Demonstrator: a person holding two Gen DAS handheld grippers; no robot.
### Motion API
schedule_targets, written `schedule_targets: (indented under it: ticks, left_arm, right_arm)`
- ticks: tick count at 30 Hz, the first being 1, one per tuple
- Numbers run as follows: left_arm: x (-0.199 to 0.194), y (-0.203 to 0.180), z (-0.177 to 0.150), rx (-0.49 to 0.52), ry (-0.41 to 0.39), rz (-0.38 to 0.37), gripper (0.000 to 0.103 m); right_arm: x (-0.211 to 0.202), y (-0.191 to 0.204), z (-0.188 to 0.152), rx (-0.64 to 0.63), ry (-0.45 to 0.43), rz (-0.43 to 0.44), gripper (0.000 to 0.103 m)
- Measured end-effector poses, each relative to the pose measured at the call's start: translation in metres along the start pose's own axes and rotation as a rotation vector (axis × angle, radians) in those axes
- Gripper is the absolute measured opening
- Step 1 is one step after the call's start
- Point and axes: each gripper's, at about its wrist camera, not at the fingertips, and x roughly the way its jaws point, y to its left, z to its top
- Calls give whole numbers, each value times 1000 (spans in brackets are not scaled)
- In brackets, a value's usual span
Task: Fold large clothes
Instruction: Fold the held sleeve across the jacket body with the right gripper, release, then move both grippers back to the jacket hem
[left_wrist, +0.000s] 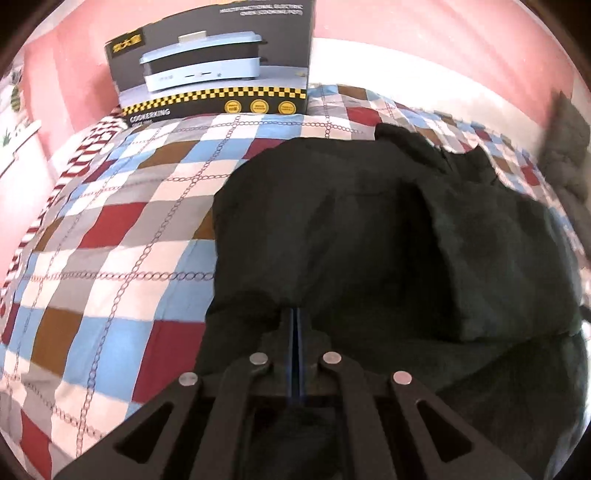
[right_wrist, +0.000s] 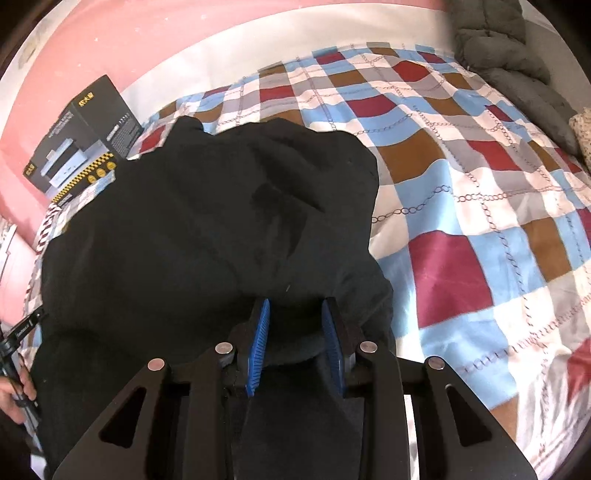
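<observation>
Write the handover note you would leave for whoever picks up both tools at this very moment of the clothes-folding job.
Left tool: fingers closed together, pinching the near edge of the black garment.
Right tool: open, blue pads either side of a fold of the same garment, not yet closed.
The garment lies bunched on the checked bedspread; a cooker box stands at the far edge and a grey quilt at the head.
Done: one grip, some layers overlapped.
Left: close the right tool, smooth, finish folding.
</observation>
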Motion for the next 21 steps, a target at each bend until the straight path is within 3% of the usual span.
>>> schedule_targets:
  ticks: [7, 14, 21]
  left_arm:
    - [-74, 8, -34, -12, -39, -74, 3]
    - [-147, 7, -83, -15, -63, -122, 25]
    - [-193, -7, -125, 14, -67, -148, 30]
  right_arm:
    - [-81, 20, -37, -59, -90, 23, 30]
    - [-141, 39, -88, -84, -139, 32, 30]
    - [-178, 56, -133, -96, -158, 43, 31]
